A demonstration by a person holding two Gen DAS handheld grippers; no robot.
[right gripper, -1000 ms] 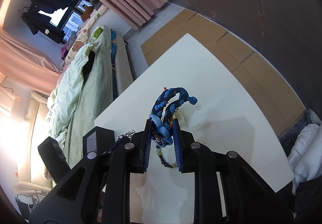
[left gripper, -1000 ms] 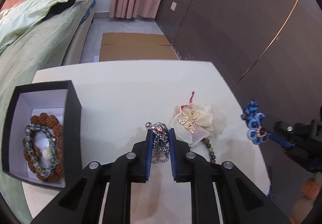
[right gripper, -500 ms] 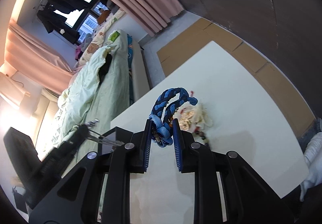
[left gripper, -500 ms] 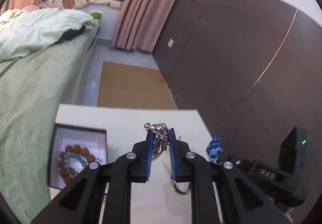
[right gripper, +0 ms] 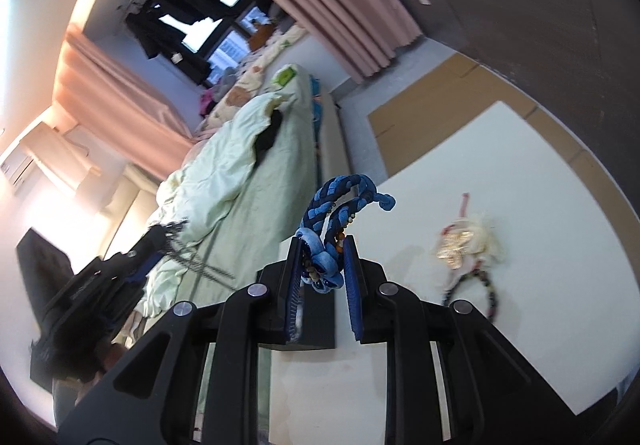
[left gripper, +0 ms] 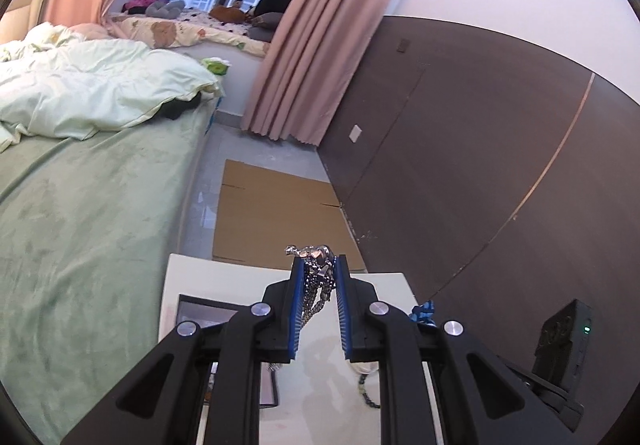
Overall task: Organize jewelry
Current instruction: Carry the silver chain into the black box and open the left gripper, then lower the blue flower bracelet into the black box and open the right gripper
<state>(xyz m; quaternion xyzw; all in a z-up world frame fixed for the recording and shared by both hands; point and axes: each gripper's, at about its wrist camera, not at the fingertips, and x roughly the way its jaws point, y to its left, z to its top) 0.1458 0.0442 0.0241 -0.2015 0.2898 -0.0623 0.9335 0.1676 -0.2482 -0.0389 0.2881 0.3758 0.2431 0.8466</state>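
Home bedroom: unmade bed (left gripper: pixel 80 149), pink curtains (left gripper: pixel 296 57).

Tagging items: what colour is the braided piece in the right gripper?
Braided piece: light and dark blue; clearest in right wrist view.

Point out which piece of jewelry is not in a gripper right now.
The cream fabric flower piece with the gold butterfly, lying on the white table. The silver chain is pinched in the left gripper, the blue braided piece in the right gripper.

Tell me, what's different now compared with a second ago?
Both grippers have lifted away from the table. The left gripper rose more, carrying the silver chain up until the box slid almost out of its view. The right gripper raised the blue braid. Both grips stayed shut, and the flower piece stayed on the table.
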